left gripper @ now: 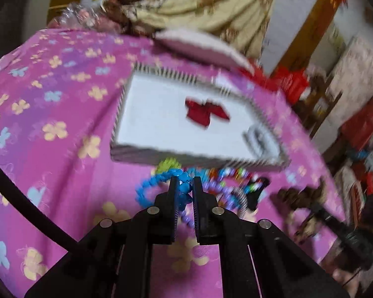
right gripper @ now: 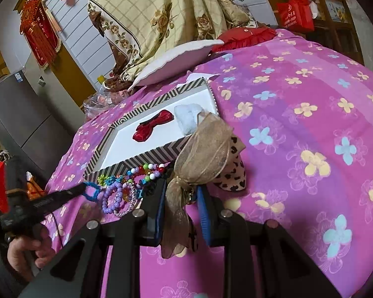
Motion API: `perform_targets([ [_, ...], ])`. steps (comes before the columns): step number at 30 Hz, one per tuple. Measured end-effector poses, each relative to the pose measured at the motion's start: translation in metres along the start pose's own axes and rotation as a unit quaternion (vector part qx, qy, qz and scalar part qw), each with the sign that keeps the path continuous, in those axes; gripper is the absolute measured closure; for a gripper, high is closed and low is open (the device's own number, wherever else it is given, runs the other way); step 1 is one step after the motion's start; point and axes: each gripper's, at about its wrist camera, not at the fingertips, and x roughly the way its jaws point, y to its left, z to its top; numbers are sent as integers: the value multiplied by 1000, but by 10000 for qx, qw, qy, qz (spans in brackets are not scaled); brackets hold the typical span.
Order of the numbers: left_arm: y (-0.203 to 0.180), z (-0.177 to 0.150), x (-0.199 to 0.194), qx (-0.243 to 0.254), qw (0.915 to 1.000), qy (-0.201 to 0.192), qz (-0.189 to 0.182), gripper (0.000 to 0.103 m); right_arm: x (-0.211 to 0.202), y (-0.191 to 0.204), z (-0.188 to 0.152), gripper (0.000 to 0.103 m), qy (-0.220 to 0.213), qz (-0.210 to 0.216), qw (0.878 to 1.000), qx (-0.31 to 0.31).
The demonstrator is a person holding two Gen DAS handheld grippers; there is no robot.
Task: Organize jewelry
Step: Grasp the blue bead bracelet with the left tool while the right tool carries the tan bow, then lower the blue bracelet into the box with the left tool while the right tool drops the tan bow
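The bed's pink flowered sheet (right gripper: 298, 114) offered open room at frame right. Mid-frame sat the striped-rimmed white box (right gripper: 146, 155); lifts needed to clear its near rim. The right gripper (right gripper: 181, 213) pinched a tan mesh ribbon bow (right gripper: 201, 149). The left gripper (left gripper: 185, 191) clamped a blue beaded bracelet (left gripper: 161, 181) below the box.

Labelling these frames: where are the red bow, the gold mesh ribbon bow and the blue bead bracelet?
red bow (right gripper: 153, 125): right wrist view, centre knot.
gold mesh ribbon bow (right gripper: 204, 146): right wrist view, upper loop.
blue bead bracelet (left gripper: 184, 187): left wrist view, beads between fingers.
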Motion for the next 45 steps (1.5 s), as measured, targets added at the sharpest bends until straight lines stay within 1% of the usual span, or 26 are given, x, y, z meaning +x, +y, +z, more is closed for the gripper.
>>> perform_targets([
  [1,3,2,-7,-98,9998,-158,-68,103,0,1,0,78,-11,-4,10000,-11],
  [5,9,8,-20,-291,9983,-466,-201,103,-2,4,1,78,-63,-30,9999,-105],
  [10,1,10,-27,-159,9969,-737,-210,103,-6,11,3,78,-156,-55,9995,-272],
  [13,-5,9,-30,-45,9967,-803,-147,103,-6,15,4,78,-206,-32,9991,-368],
  [16,-8,8,-32,58,9962,-867,4,103,-5,21,8,78,-248,-41,9983,-521],
  [21,-6,8,-33,38,9957,-920,38,103,-2,35,20,78,-386,6,9959,-823],
  [26,-7,9,-37,48,9946,-1035,-6,103,5,54,40,78,-551,226,9918,-1130],
  [29,-12,10,-37,147,9936,-1116,17,103,18,63,56,78,-603,322,9903,-1207],
  [31,-18,14,-37,234,9920,-1243,-14,103,27,66,66,78,-632,372,9899,-1215],
  [33,-23,20,-38,321,9895,-1406,15,103,39,66,76,78,-615,442,9907,-1129],
  [34,-26,28,-37,313,9887,-1464,-34,103,48,64,82,78,-579,509,9914,-1054],
  [36,-30,40,-33,292,9875,-1547,-15,103,62,63,89,78,-489,589,9921,-992],
  [40,-33,71,-11,89,9864,-1644,35,103,89,57,96,78,-321,510,9934,-976],
  [42,-29,82,4,-83,9880,-1539,-58,103,100,51,96,78,-177,599,9948,-801],
  [43,-26,88,15,-210,9882,-1518,-26,103,107,50,97,78,-89,657,9949,-760],
  [45,-23,91,29,-277,9891,-1447,-61,103,117,51,97,78,33,746,9945,-735],
])
